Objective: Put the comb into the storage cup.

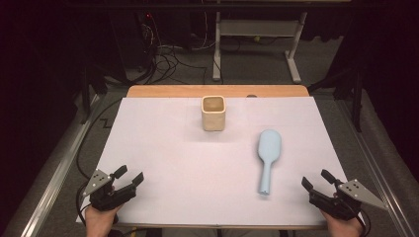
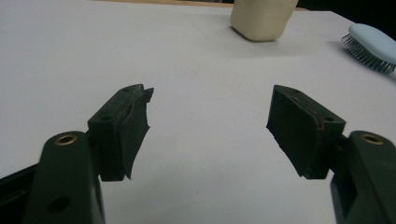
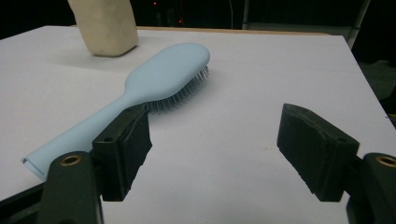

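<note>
Hairbrush (image 1: 268, 157), pale blue, lies bristles down on the white sheet (image 1: 188, 168) that covers the counter (image 1: 163, 91), right of the middle. Its oval head points away from the person and its handle runs back toward the near edge, ending in an open, hollow tip. In the right gripper view the brush (image 3: 154, 81) stretches from lower left to upper middle, its fine bristles pressed against the sheet under the head. A cream cup (image 1: 213, 112) with rounded corners stands upright farther back near the middle of the counter, well apart from the brush head.

The right gripper (image 1: 319, 182) rests at the near right corner of the sheet, close to the end of the handle but not touching it; its jaws stand wide apart with nothing between them. The left gripper (image 1: 130, 176) sits at the near left corner, well away from brush and cup, its jaws likewise spread and empty over bare sheet. Each gripper is held by a hand at the counter's near edge.
</note>
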The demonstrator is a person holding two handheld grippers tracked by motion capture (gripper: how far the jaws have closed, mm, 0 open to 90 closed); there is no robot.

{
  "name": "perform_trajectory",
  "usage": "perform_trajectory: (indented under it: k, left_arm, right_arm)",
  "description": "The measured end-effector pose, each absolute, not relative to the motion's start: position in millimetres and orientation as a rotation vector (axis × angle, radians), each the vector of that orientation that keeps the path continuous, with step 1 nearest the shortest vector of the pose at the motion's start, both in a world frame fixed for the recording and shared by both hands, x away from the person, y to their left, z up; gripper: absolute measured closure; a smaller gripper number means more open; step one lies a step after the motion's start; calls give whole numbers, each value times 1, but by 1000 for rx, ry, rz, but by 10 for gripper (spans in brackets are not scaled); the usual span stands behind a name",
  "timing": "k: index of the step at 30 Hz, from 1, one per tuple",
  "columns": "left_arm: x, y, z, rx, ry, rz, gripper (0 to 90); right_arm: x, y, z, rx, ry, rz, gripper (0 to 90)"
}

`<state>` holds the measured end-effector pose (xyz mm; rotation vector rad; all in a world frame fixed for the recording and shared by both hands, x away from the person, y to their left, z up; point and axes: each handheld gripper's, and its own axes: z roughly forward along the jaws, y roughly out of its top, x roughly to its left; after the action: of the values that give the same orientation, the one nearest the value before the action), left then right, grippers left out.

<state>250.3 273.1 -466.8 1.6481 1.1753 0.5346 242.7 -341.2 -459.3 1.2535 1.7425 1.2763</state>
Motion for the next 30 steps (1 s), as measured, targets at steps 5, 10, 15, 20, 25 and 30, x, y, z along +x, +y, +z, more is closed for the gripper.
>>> perform_trajectory:
  k: [5, 10, 15, 20, 25, 30]
  left_arm:
    - [249, 273, -466, 1647, 1172, 540, 297]
    - [250, 273, -466, 1649, 1172, 549, 293]
    - [251, 274, -467, 1660, 1179, 550, 291]
    - [249, 274, -468, 1661, 1179, 552, 292]
    - [246, 273, -467, 1668, 1170, 557, 293]
    - [245, 271, -468, 1681, 1156, 554, 294]
  right_arm:
    - [242, -341, -459, 1252, 1739, 1292, 263]
    - [242, -342, -459, 1268, 1727, 1313, 260]
    - [242, -344, -459, 1281, 1721, 1322, 258]
    - [243, -345, -459, 1278, 1717, 1326, 251]
    - [243, -346, -458, 1270, 1712, 1342, 249]
    - [243, -346, -458, 1274, 1702, 1345, 248]
